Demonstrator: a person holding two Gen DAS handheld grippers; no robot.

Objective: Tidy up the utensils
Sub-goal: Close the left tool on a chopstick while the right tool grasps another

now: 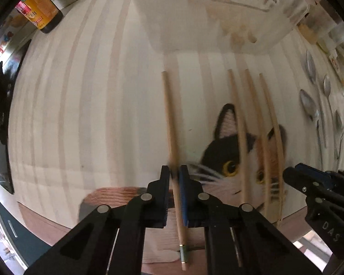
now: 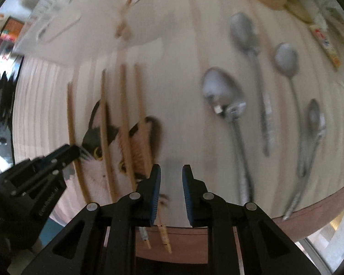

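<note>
Left gripper [image 1: 174, 174]: jaws nearly closed on one chopstick [image 1: 169, 119], which points toward 12 o'clock at the white tray [image 1: 162, 34].
Right gripper [image 2: 171, 174]: jaws partly open, holding nothing, hovering over the cat mat [image 2: 176, 114].
Doing it well: judging by the grip, lift the chopstick level, keep it lengthwise, and clear the tray wall before lowering.
Chopsticks: four on the mat; the other three [image 1: 252, 126] at 1 o'clock; more in the tray.
Spoons [image 2: 220, 91]: four clear, at 1–3 o'clock of the right gripper.
</note>
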